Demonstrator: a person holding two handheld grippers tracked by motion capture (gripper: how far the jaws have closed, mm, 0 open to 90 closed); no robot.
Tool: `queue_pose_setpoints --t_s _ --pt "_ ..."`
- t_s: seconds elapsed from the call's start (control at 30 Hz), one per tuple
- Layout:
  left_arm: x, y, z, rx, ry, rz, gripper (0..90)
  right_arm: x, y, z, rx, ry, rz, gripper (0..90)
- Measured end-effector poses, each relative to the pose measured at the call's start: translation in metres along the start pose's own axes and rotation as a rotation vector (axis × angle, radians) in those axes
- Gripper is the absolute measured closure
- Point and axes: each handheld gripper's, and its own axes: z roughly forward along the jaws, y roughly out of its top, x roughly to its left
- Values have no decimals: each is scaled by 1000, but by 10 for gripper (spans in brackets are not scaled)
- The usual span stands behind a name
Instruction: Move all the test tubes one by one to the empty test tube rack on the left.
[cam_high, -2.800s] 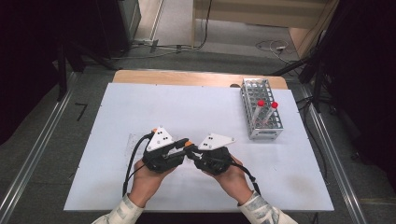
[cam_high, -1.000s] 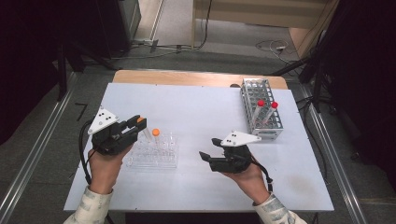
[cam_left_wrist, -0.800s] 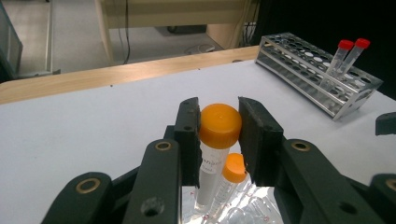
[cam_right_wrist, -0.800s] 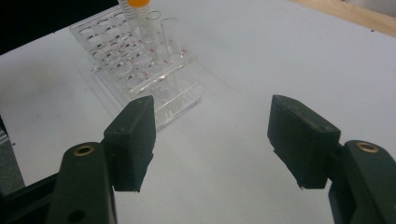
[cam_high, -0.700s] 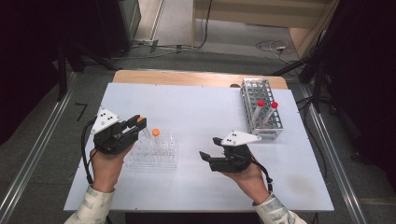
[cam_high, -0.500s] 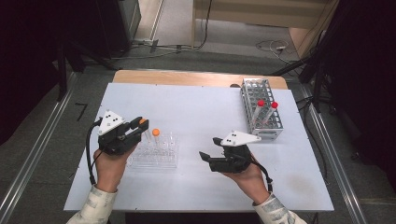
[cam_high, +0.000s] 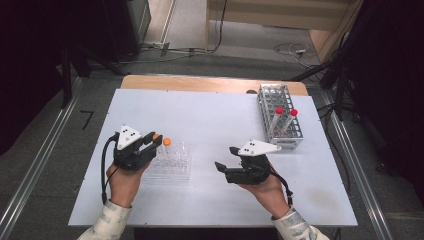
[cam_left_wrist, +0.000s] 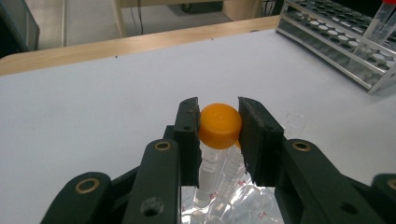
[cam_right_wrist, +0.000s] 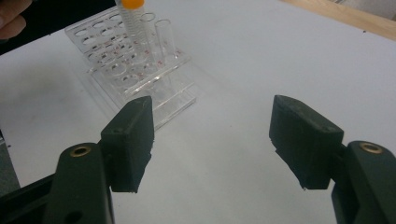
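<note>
White laminate covers the table (cam_high: 210, 120), and across it things run from large to small: at about two o'clock stands the wire rack (cam_high: 280, 116) with two red-capped tubes (cam_high: 284, 120), at about eight o'clock the clear acrylic rack (cam_high: 172, 161), and in that rack the orange-capped tubes. What has changed lies on the left. Half a second ago the left gripper (cam_left_wrist: 218, 128) sat a little off the clear rack at its nine o'clock side with its jaws short of the caps; now it has slid in toward three o'clock, and its jaws are closed on the orange cap of the near tube (cam_left_wrist: 219, 125), which is seated upright in a rack well, a second orange-capped tube (cam_high: 166, 142) just behind it. The right gripper (cam_right_wrist: 212, 140) has not moved over that time; it waits well apart at about five o'clock, jaws spread wide and empty, pointing toward the clear rack. In my judgement the grasp is made and the tube is ready to be lifted straight up out of its well.
</note>
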Motion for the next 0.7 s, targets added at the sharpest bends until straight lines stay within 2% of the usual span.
queue_pose_setpoints --t_s 0.2,0.3,0.43,0.57,0.7 --pt "3 0 -2 -8 -16 -28 640 -2 0 -1 -1 -9 10 290" --pt "5 0 -5 -16 -22 -43 600 -6 0 -3 -10 -31 16 290" --pt "5 0 -6 -26 -15 -54 489 -17 -2 -5 -11 -93 17 290" --pt "5 0 -6 -23 12 -54 370 -33 -4 -10 -23 -146 47 290" --pt "4 0 -6 -31 11 -59 338 -50 -6 -16 -33 -206 73 291"
